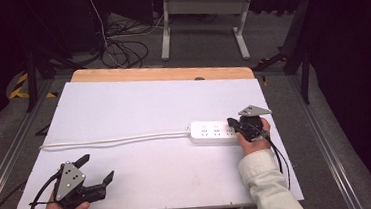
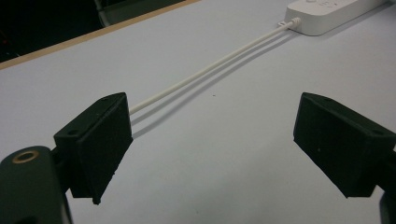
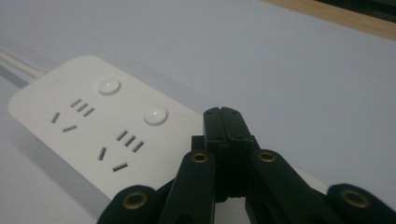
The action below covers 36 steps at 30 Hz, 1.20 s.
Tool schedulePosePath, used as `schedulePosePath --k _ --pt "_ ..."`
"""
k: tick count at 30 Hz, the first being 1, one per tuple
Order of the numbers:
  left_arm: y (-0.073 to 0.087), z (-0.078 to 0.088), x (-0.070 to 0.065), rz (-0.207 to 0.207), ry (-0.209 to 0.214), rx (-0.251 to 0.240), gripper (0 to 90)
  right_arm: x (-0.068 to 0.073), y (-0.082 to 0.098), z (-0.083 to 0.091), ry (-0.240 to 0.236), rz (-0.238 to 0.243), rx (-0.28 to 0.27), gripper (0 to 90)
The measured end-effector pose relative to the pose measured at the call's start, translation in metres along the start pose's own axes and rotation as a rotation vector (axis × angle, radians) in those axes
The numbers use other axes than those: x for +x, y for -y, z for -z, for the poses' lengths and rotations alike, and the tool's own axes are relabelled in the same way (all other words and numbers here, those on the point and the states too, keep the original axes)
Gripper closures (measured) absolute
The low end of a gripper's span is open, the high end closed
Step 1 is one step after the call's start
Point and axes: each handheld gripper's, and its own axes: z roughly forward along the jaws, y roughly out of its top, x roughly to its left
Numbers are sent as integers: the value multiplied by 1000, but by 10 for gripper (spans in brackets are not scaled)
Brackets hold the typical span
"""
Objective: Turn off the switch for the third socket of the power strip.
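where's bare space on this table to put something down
Free: the wide white sheet between the white cable and the wooden far edge, and the patch between the left gripper and right gripper. Crowded: the right side, around the power strip.

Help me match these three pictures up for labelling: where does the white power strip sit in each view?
High view: the power strip lies right of centre on the table, at the right gripper.
Left gripper view: its end shows at the top right corner.
Right gripper view: it runs from left of centre down behind the shut jaws.
Shared landmark: its white cord.
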Motion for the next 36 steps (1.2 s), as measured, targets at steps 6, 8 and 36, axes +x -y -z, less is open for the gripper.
schedulePosePath --k 6,8,36 --pt "0 0 0 1 -1 -5 120 2 -5 17 -13 5 -44 900" --pt "0 0 0 -2 -2 -4 120 2 -6 20 -16 4 -52 900" --pt "-1 -1 0 3 5 3 119 12 -19 44 -63 44 -113 760"
